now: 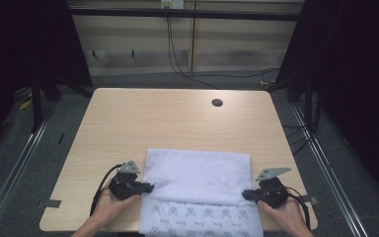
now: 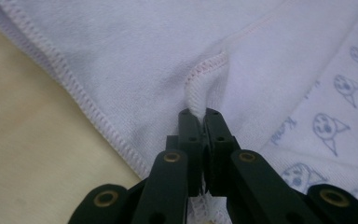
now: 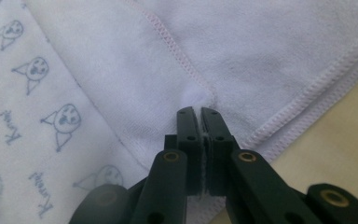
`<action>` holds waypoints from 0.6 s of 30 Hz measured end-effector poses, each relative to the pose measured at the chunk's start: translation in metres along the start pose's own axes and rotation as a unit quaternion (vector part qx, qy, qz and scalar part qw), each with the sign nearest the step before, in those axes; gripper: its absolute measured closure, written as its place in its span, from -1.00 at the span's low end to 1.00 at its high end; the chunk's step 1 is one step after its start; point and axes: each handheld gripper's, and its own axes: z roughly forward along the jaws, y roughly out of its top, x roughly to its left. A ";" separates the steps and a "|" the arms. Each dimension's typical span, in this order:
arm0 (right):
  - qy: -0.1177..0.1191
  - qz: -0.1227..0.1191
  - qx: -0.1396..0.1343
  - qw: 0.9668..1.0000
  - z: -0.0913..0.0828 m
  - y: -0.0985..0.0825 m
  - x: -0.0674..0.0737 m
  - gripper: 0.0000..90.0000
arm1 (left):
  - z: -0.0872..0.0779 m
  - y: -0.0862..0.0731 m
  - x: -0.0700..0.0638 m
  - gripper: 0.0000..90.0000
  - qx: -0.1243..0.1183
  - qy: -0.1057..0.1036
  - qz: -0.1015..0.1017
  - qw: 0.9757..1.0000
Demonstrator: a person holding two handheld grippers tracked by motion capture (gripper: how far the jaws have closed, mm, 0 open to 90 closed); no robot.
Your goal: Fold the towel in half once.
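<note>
Two hand-held black two-jaw grippers grasp a white terry towel with stitched hems and a small printed cartoon-face pattern [image 1: 197, 190], which lies on the near half of a light wooden table [image 1: 177, 118], its near edge reaching the table's front rim. The left gripper [image 1: 149, 187] is clamped on the towel's left side: in the left gripper view its jaws are pressed together on a raised, stitched fold of hem [image 2: 204, 86]. The right gripper [image 1: 245, 194] is clamped on the towel's right side: in the right gripper view its jaws pinch a plain layer of cloth [image 3: 196, 100] just inside the stitched border. The plain upper layer lies folded over the printed layer, whose pattern shows nearest the person.
</note>
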 end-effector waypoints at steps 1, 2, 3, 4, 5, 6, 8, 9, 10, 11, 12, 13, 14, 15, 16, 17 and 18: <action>-0.002 0.001 -0.004 1.000 0.003 0.004 -0.002 0.94 | 0.003 0.005 0.005 0.95 -0.002 0.016 0.005 1.000; -0.001 0.003 -0.003 1.000 0.007 0.009 -0.007 0.94 | 0.006 0.009 0.011 0.95 -0.007 0.022 0.003 1.000; -0.007 0.004 -0.001 1.000 0.010 0.015 -0.011 0.94 | 0.008 0.014 0.018 0.95 -0.010 0.025 -0.007 1.000; -0.017 0.003 -0.004 1.000 0.014 0.022 -0.016 0.94 | 0.011 0.018 0.025 0.95 -0.012 0.025 -0.012 1.000; -0.021 0.007 -0.004 1.000 0.018 0.028 -0.022 0.94 | 0.014 0.023 0.033 0.95 -0.014 0.029 -0.018 0.999; -0.026 0.013 -0.007 1.000 0.023 0.036 -0.030 0.94 | 0.016 0.028 0.040 0.95 -0.012 0.031 -0.027 0.999; -0.034 0.023 -0.007 0.999 0.030 0.047 -0.040 0.94 | 0.020 0.036 0.050 0.95 -0.012 0.043 -0.034 0.998; -0.043 0.029 -0.008 0.999 0.033 0.053 -0.044 0.94 | 0.022 0.041 0.056 0.95 -0.013 0.048 -0.038 0.998; -0.048 0.028 -0.006 0.998 0.037 0.059 -0.050 0.94 | 0.023 0.046 0.061 0.95 -0.008 0.055 -0.037 0.998; -0.054 0.036 -0.004 0.998 0.040 0.066 -0.054 0.94 | 0.025 0.051 0.067 0.95 -0.006 0.063 -0.036 0.997; -0.062 0.035 -0.002 0.997 0.044 0.073 -0.059 0.94 | 0.028 0.055 0.071 0.95 -0.008 0.072 -0.036 0.997; -0.069 0.030 0.003 0.997 0.047 0.079 -0.065 0.94 | 0.030 0.058 0.077 0.95 -0.013 0.074 -0.040 0.996; -0.072 0.033 0.000 0.997 0.051 0.086 -0.070 0.94 | 0.032 0.060 0.083 0.95 -0.021 0.078 -0.050 0.996; -0.075 0.036 -0.001 0.997 0.055 0.092 -0.076 0.94 | 0.033 0.063 0.088 0.95 -0.027 0.078 -0.059 0.995; -0.081 0.043 -0.002 0.996 0.059 0.097 -0.081 0.94 | 0.036 0.066 0.094 0.95 -0.029 0.083 -0.056 0.995; -0.079 0.047 -0.009 0.996 0.064 0.104 -0.089 0.94 | 0.036 0.069 0.098 0.95 -0.026 0.085 -0.055 0.994; -0.081 0.049 -0.009 0.995 0.066 0.107 -0.094 0.94 | 0.038 0.072 0.102 0.95 -0.027 0.091 -0.053 0.994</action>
